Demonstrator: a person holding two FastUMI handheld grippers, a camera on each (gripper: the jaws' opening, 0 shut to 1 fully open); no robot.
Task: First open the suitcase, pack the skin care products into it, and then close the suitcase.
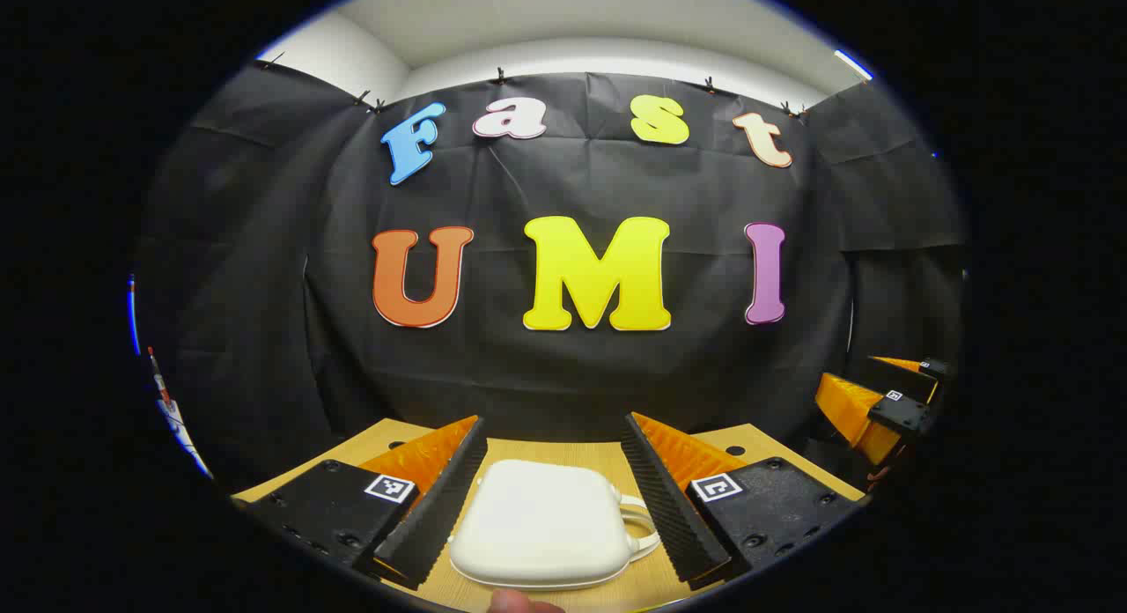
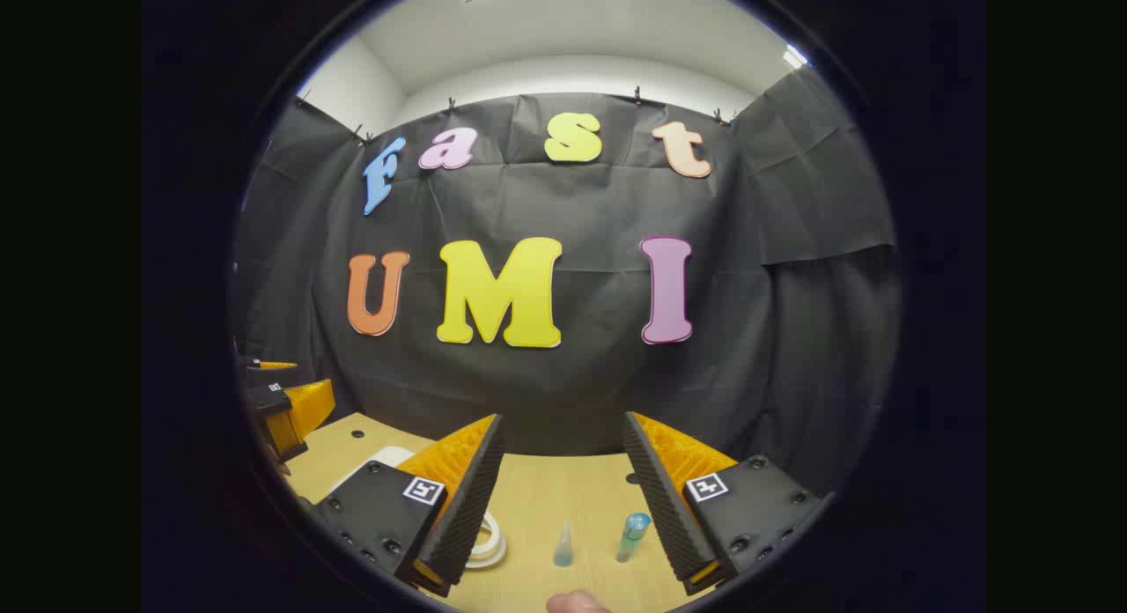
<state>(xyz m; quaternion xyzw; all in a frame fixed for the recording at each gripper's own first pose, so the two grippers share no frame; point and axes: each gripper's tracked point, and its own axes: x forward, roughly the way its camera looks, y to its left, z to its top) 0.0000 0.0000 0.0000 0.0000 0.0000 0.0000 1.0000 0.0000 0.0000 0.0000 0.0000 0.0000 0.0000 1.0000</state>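
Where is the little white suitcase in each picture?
Left gripper view: the white suitcase sits at the bottom middle, between the left hand-held gripper fingers, lid shut.
Right gripper view: a white corner of it peeks out at the lower left, and its handle loops beside the near finger.
Shared landmark: the wooden table under it.

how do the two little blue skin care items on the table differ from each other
The cone-shaped pale blue item tapers to a point at its top, while the blue tube with a cap ends in a blunt, wider top. The cone stands upright; the tube leans to the right. The tube looks taller and a stronger blue. Both sit on the light wooden table between the right gripper's open fingers.
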